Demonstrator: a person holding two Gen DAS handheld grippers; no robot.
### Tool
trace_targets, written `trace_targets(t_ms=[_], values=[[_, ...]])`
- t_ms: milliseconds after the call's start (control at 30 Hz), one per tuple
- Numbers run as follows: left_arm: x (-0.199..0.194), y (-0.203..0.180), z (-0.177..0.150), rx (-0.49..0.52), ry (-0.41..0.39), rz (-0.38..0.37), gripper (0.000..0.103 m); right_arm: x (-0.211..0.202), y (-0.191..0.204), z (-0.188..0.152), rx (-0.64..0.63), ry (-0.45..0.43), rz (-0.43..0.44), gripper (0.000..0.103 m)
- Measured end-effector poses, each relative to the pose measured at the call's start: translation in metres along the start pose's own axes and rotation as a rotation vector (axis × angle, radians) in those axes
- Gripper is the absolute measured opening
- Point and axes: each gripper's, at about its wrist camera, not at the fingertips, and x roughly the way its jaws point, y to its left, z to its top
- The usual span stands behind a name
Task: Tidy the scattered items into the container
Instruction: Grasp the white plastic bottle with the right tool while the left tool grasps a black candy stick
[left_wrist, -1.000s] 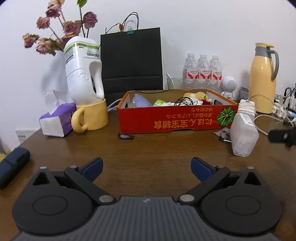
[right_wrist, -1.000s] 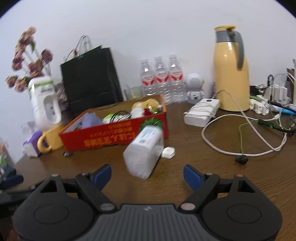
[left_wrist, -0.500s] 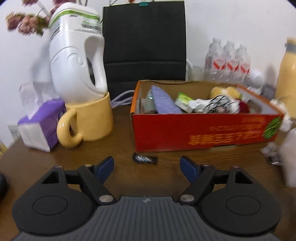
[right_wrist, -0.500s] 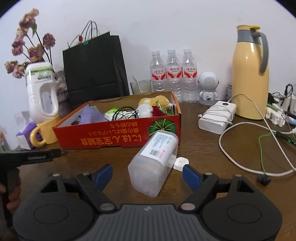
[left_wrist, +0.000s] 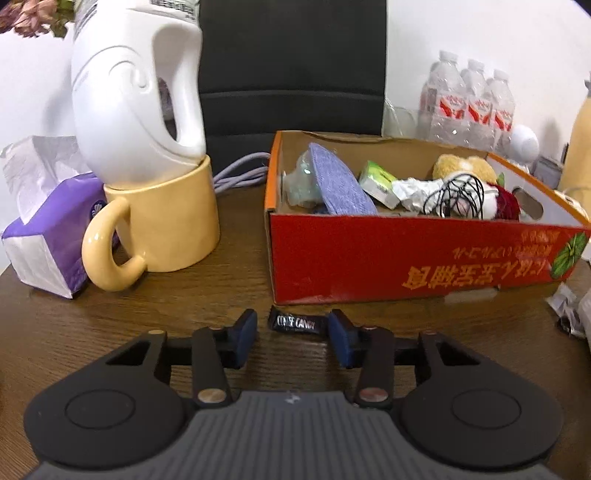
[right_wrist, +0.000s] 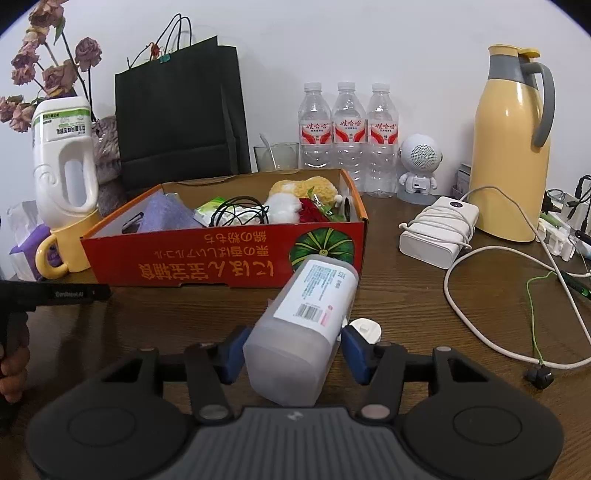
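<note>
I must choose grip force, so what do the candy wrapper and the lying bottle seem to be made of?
Coffee candy wrapper: probably thin plastic film, glossy black with white print and crimped ends. Lying bottle: apparently frosted translucent plastic with a matte, cloudy wall and a white paper-like label.

A lived-in home: a wooden table (right_wrist: 424, 295) crowded with a thermos (right_wrist: 511, 147), dried roses (right_wrist: 48, 74), a mug (left_wrist: 162, 218) and tissues (left_wrist: 48, 236).

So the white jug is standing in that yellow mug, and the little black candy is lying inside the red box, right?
Not quite. The white jug does stand in the yellow mug, but the candy lies on the table in front of the red box, between the left claw's fingers. The left wrist view shows it.
</note>
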Motion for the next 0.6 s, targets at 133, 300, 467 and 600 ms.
trace_targets(t_ms=[133,300,467,600], values=[[0.002,0.001,0.001,0.002,0.007,-0.016,0.044,0.000,0.001,0.000,-0.006,-0.002,0.001,0.053],[0.002,0.004,0.002,0.000,0.003,-0.034,0.030,-0.002,0.002,-0.002,-0.006,-0.006,0.005,0.053],[-0.001,0.004,0.001,0.004,-0.006,-0.037,0.021,-0.001,0.003,-0.002,-0.012,-0.008,0.009,0.053],[-0.020,-0.001,-0.005,0.014,-0.069,-0.006,0.019,-0.005,0.005,-0.004,-0.014,-0.012,0.016,0.051]])
